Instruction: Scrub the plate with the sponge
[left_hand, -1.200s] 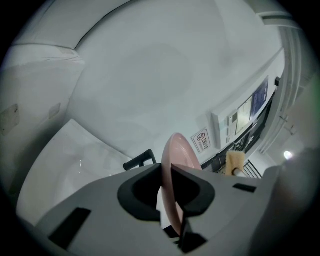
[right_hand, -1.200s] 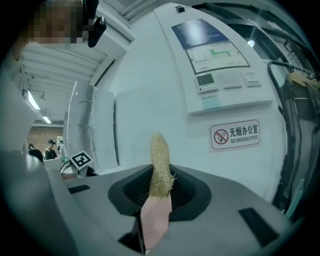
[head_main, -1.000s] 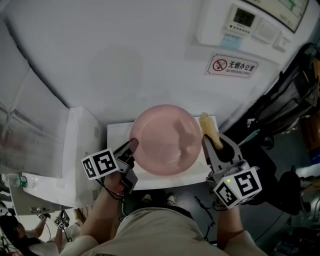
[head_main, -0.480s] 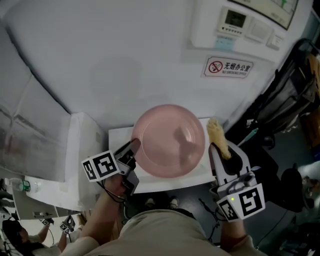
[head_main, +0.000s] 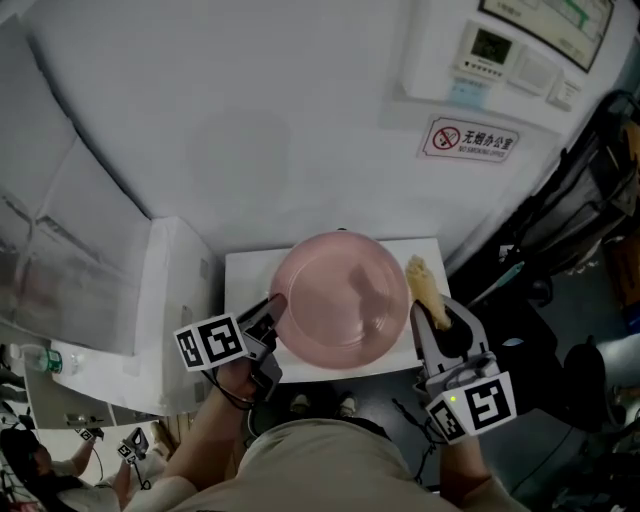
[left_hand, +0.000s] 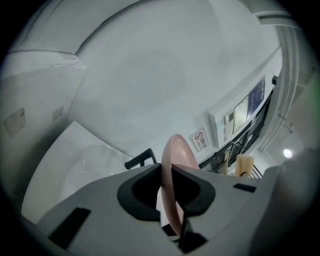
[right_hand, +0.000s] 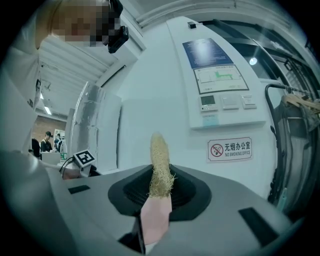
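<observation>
Plate (head_main: 340, 300) clamped in left tongs (head_main: 272, 306); sponge (head_main: 424, 288) seemingly beside.

On my feed the plate (head_main: 340, 300) looks smooth and pink, with a soft sheen that carries a dim reflection. I cannot tell whether it is plastic or glazed ware. The sponge (right_hand: 159, 160) is coarse, straw-coloured fibre, rough and frayed along its edge. The left gripper (left_hand: 167, 175) and right gripper (right_hand: 157, 192) have matt grey plastic shells with darker matt recesses. The table (head_main: 245, 275) is smooth white, and the wall (head_main: 250, 120) is flat matt white.
</observation>
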